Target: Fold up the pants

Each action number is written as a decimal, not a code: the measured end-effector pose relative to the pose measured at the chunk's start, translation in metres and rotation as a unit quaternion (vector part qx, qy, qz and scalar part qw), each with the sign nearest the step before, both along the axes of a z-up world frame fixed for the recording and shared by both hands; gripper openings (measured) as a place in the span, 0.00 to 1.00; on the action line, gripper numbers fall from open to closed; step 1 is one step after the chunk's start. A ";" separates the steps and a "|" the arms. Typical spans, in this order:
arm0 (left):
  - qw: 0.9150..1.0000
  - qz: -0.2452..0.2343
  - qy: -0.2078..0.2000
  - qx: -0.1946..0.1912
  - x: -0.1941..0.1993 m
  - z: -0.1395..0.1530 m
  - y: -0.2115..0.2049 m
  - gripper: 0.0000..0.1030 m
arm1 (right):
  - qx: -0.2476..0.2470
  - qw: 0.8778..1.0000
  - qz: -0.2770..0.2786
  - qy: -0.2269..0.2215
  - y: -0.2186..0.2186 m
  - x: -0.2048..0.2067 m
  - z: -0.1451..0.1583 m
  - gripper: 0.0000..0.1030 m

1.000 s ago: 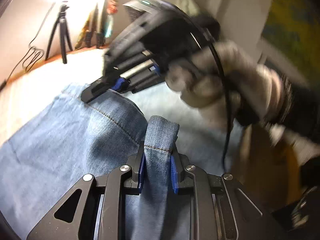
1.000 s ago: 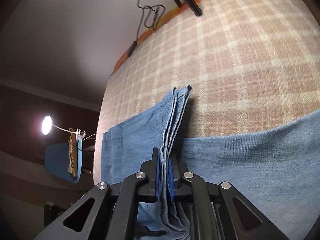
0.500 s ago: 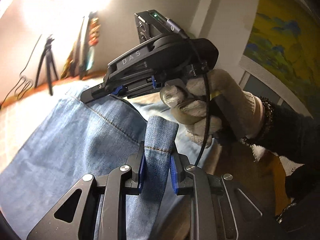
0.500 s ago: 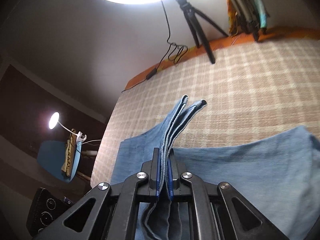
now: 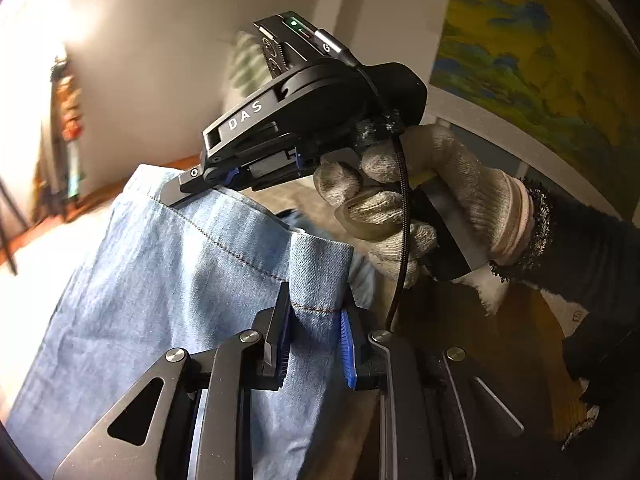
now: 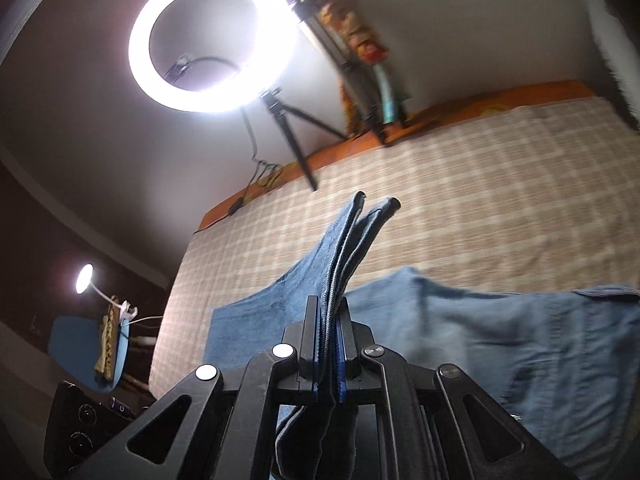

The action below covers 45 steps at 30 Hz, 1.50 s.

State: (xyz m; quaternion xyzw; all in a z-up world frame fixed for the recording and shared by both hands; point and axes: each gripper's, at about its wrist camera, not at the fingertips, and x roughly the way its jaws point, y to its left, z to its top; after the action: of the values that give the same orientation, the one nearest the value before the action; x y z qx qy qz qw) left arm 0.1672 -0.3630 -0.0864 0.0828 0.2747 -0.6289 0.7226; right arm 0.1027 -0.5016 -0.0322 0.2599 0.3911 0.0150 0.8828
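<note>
The light blue denim pants point(image 5: 160, 300) hang lifted by a hemmed edge. My left gripper point(image 5: 316, 340) is shut on a fold of that hem. In the left wrist view my right gripper point(image 5: 188, 190), held by a gloved hand point(image 5: 420, 200), pinches the same hem further along, at the far corner. In the right wrist view my right gripper point(image 6: 328, 356) is shut on several stacked layers of the pants point(image 6: 352, 248). The rest of the pants point(image 6: 500, 332) lies on the checked bed cover point(image 6: 460, 200).
A ring light point(image 6: 212, 40) on a tripod point(image 6: 296, 136) stands at the bed's far edge with a cable point(image 6: 260, 168). An orange headboard ledge point(image 6: 480, 100) runs along the wall. A small lamp point(image 6: 84, 276) is to the left. A painting point(image 5: 540, 60) hangs on the right.
Both grippers have risen, lifting the pants hem off the bed. The right wrist view has tilted up, bringing the ring light into view.
</note>
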 end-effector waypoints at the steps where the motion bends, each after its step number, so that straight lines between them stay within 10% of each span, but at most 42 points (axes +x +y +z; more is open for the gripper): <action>1: 1.000 -0.006 0.000 -0.001 -0.002 0.000 -0.007 0.18 | -0.002 1.000 -0.006 0.001 -0.006 -0.004 0.001 0.04; 21: 0.995 -0.097 0.014 0.031 -0.036 -0.022 -0.122 0.16 | -0.027 0.992 -0.114 0.047 -0.128 -0.071 -0.043 0.04; 35: 0.993 -0.086 0.036 0.067 -0.042 -0.035 -0.115 0.16 | -0.056 0.987 -0.113 0.095 -0.143 -0.060 -0.087 0.08; 45: 0.995 -0.022 -0.018 0.097 -0.051 -0.009 -0.075 0.64 | -0.107 0.981 -0.146 0.064 -0.128 -0.089 -0.043 0.37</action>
State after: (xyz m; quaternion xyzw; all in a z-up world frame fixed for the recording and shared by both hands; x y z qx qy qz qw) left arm 0.1163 -0.4381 -0.0954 0.1695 0.3197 -0.6132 0.7021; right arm 0.0141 -0.6301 -0.0749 0.2183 0.4036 -0.1730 0.8715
